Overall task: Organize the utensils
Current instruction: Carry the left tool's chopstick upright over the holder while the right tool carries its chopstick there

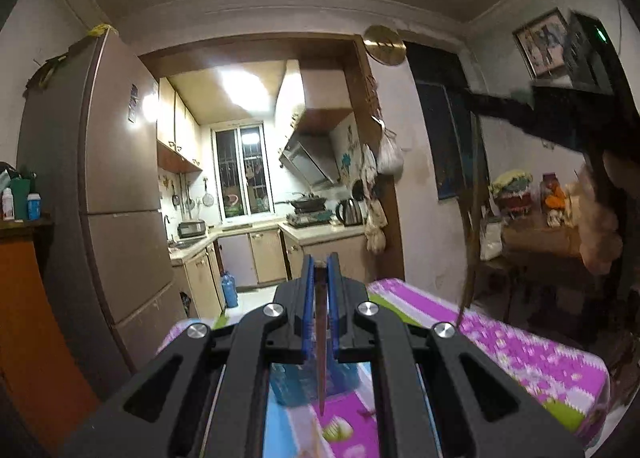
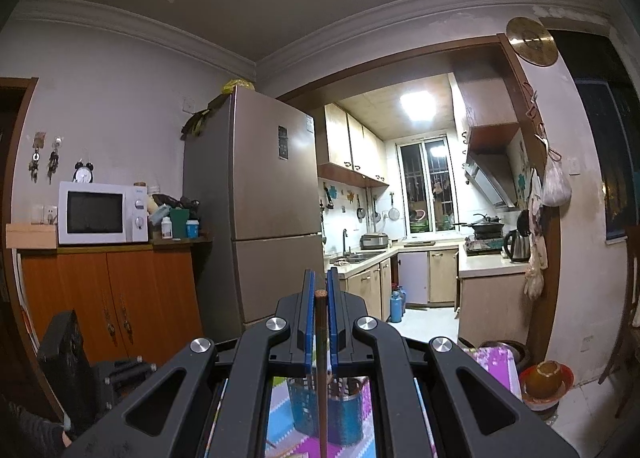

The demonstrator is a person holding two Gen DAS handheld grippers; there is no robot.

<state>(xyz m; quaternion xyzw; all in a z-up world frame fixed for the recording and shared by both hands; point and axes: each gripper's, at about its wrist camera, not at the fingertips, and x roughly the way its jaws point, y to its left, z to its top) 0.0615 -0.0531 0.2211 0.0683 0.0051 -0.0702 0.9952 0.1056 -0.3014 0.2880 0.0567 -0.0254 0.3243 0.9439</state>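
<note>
Left gripper (image 1: 320,270): blue-padded fingers (image 1: 307,298) clenched on a slender dark brown wooden chopstick (image 1: 321,346), blunt end up between the pads, tapered tip pointing down. Below that tip, blurred, a blue perforated utensil holder (image 1: 298,380) stands on the table, on a pink, white and green patterned tablecloth (image 1: 520,350).

Right gripper (image 2: 320,286): black frame, blue pads (image 2: 308,322) pinched on a second brown chopstick (image 2: 321,378), upright, square cut end showing just above the pads. Its shaft runs down in front of the same blue holder (image 2: 344,414), a cylindrical can with small holes and dark utensils (image 2: 340,384) standing inside. Cannot tell whether the lower tip touches the cloth (image 2: 496,364).

From the left wrist view, the right gripper's black body (image 1: 568,114) shows high at right, another chopstick (image 1: 472,226) hanging steeply from it.

Background: tall bronze refrigerator (image 2: 260,194), white microwave (image 2: 102,212) on an orange wooden cabinet (image 2: 116,298), lit kitchen beyond.
</note>
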